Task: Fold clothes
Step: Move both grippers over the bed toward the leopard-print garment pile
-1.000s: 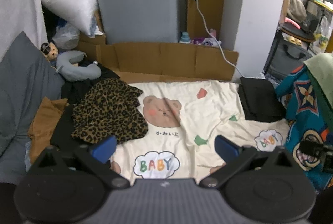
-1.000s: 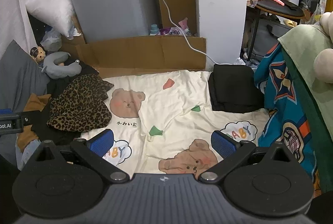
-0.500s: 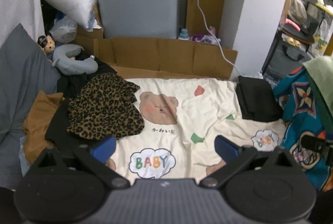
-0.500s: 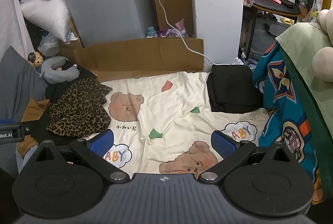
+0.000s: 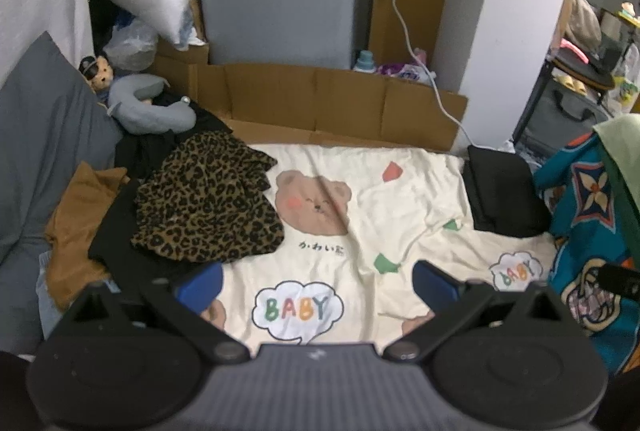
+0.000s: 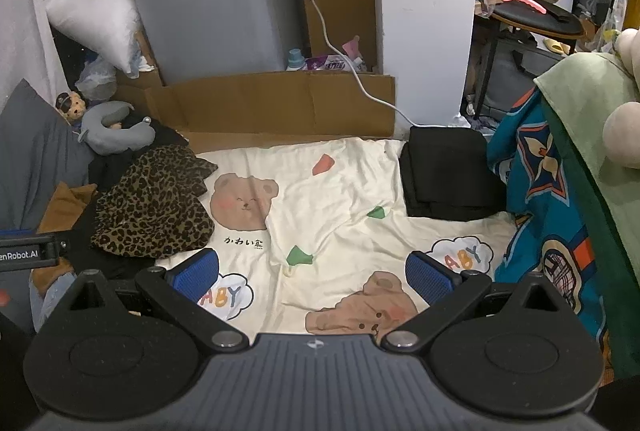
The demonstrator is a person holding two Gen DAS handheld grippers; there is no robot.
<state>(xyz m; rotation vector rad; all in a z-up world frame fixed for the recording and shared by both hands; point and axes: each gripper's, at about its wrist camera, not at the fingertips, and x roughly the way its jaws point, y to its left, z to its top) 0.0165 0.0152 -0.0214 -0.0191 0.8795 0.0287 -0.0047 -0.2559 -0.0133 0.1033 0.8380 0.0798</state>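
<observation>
Both the left gripper (image 5: 316,281) and right gripper (image 6: 312,273) hang spread and empty. The leopard-print garment (image 5: 208,205) lies crumpled just left of the bear sheet (image 5: 360,199), atop what seems dark clothing. It looks light and limp; pinch a free hem edge.

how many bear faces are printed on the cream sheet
3 show. One bear face lies beside the leopard-print garment; one lies near the right gripper; a third peeks behind the left gripper's finger. More may be hidden.

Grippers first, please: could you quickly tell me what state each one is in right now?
Left gripper: open, holding nothing, above the bear-print sheet.
Right gripper: open, holding nothing, above the same sheet.
</observation>
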